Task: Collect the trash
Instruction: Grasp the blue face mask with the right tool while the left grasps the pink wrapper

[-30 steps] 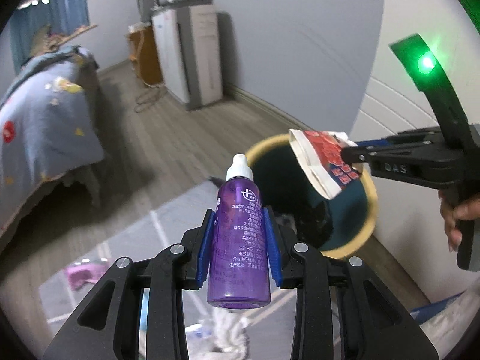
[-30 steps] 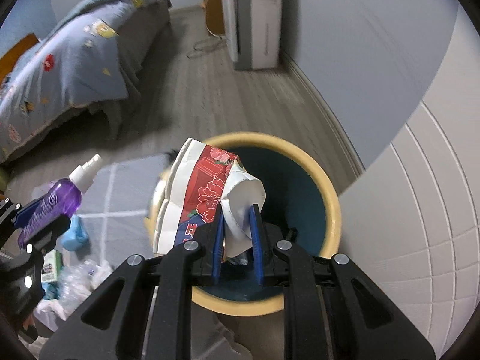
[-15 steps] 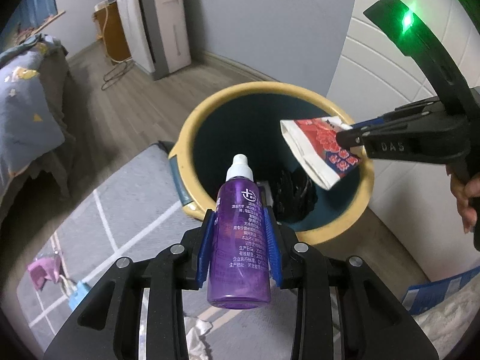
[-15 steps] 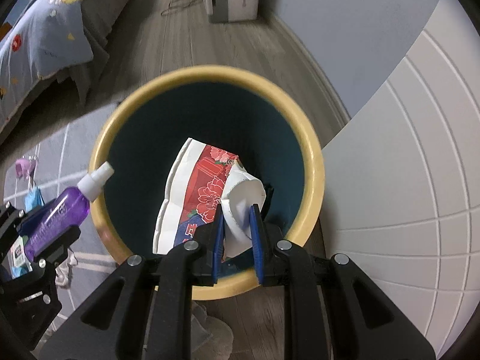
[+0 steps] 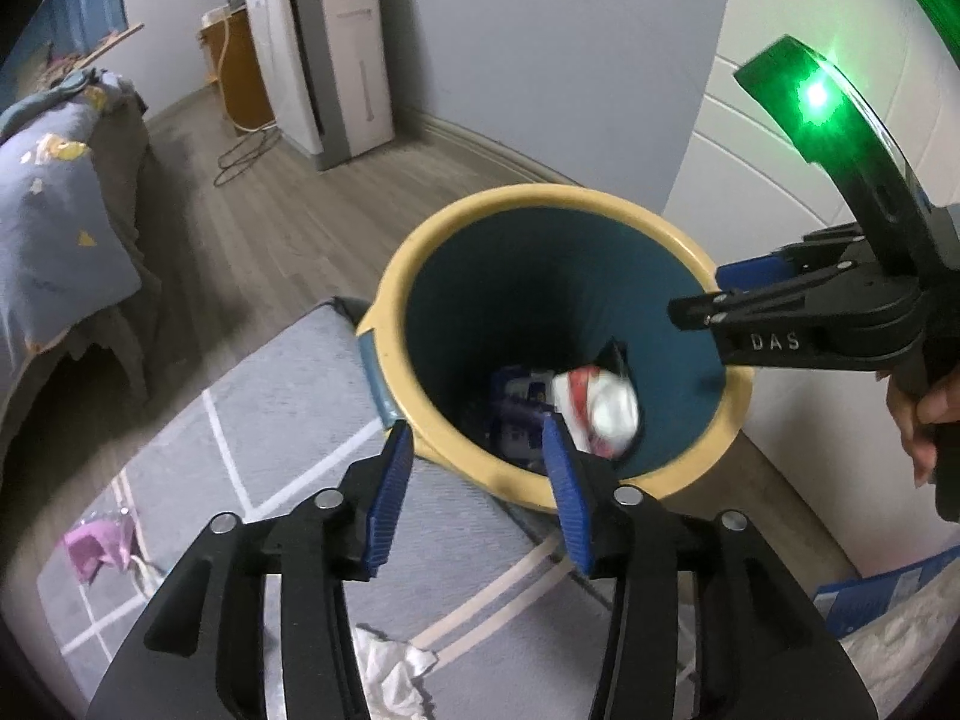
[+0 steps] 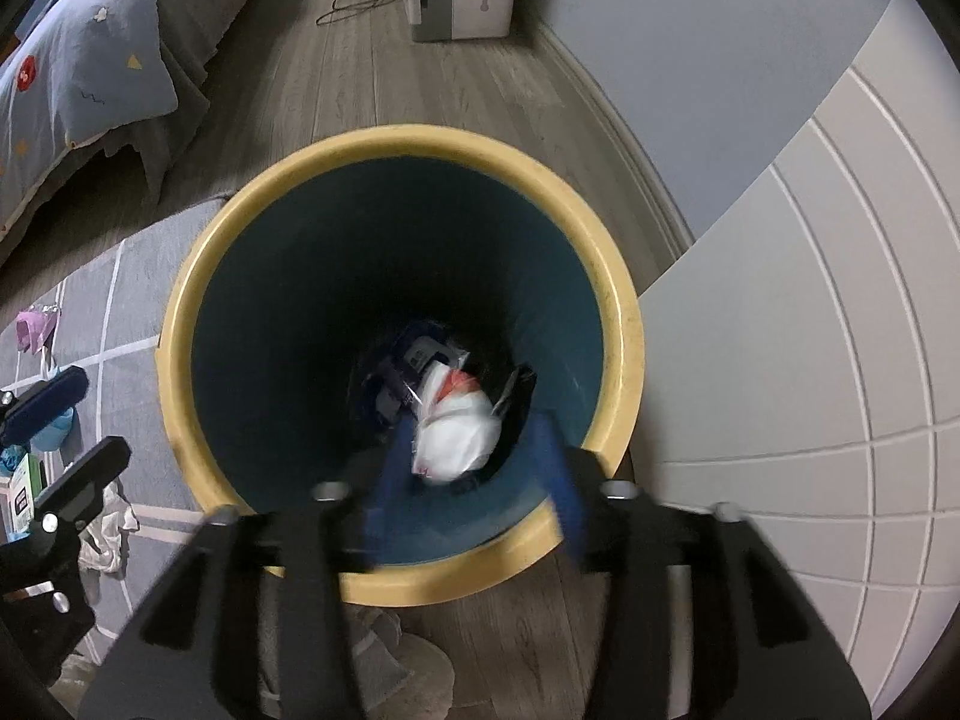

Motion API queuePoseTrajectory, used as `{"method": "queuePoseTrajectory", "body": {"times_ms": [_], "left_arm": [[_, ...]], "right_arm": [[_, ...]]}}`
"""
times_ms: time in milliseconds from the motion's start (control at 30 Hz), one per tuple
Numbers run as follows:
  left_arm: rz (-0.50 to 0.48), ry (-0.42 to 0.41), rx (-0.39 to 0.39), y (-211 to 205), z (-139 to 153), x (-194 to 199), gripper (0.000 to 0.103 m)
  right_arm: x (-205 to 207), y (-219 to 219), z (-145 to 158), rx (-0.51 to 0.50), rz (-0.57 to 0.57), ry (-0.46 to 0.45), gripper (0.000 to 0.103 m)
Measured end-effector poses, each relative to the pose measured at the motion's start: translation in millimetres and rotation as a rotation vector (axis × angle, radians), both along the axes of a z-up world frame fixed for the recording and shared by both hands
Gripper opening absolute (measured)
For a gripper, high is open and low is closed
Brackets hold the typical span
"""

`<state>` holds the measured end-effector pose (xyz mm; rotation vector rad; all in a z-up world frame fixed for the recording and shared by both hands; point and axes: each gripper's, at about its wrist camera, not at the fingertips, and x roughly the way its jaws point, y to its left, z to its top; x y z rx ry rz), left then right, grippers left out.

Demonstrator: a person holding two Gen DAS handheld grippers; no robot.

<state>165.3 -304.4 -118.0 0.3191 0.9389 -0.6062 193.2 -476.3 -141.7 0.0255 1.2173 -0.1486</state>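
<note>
A bin with a yellow rim (image 5: 540, 195) (image 6: 396, 138) and a teal inside stands on the floor below both grippers. Deep inside it lies the red and white wrapper (image 5: 600, 408) (image 6: 456, 432), blurred. Beside it is a blurred purple shape, the bottle (image 5: 519, 417), among dark packaging. My left gripper (image 5: 476, 438) (image 6: 96, 420) hangs over the bin's near rim, its jaws opening with nothing between them. My right gripper (image 6: 471, 444) (image 5: 699, 291) is over the bin's mouth, motion-blurred. Its jaws are opening too and hold nothing.
A grey rug with white lines (image 5: 270, 420) reaches the bin. On it lie crumpled white tissue (image 5: 390, 672) and a pink scrap (image 5: 96, 546). A bed (image 5: 48, 210) is at the left, a white appliance (image 5: 324, 60) at the back, a white panelled cupboard (image 6: 810, 360) on the right.
Both grippers sank closer over the bin and opened. The purple bottle left the left gripper and the wrapper left the right one; both now lie inside the bin.
</note>
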Motion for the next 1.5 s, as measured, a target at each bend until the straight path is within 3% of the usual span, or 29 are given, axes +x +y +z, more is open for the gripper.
{"method": "queuePoseTrajectory", "body": {"times_ms": [67,233,300,367,667,867,1067,1300,1500], "left_arm": [[0.012,-0.011,-0.010,7,6,-1,0.057],[0.060,-0.049,-0.022,30,24,-7,0.085],[0.091,-0.070,-0.010,42,30,-11,0.093],[0.116,-0.098,0.004,53,37,-15,0.093],[0.188,-0.184,0.087,118,83,-25,0.097],[0.294,-0.219,0.115,190,106,-16,0.098],[0.463,-0.142,0.073,255,83,3,0.098],[0.517,-0.111,0.088,293,60,21,0.098],[0.572,-0.047,0.064,318,42,35,0.098]], "right_arm": [[0,2,5,0.000,-0.001,-0.011,0.051],[-2,10,21,0.016,0.002,-0.054,0.074],[-3,17,30,0.014,0.009,-0.077,0.091],[-5,24,40,0.021,0.014,-0.108,0.095],[-3,73,81,0.079,0.061,-0.210,0.097],[0,122,86,0.111,0.131,-0.222,0.097],[4,180,69,0.058,0.263,-0.193,0.097],[10,245,32,0.147,0.331,-0.128,0.097],[11,301,-3,0.080,0.470,-0.057,0.097]]}}
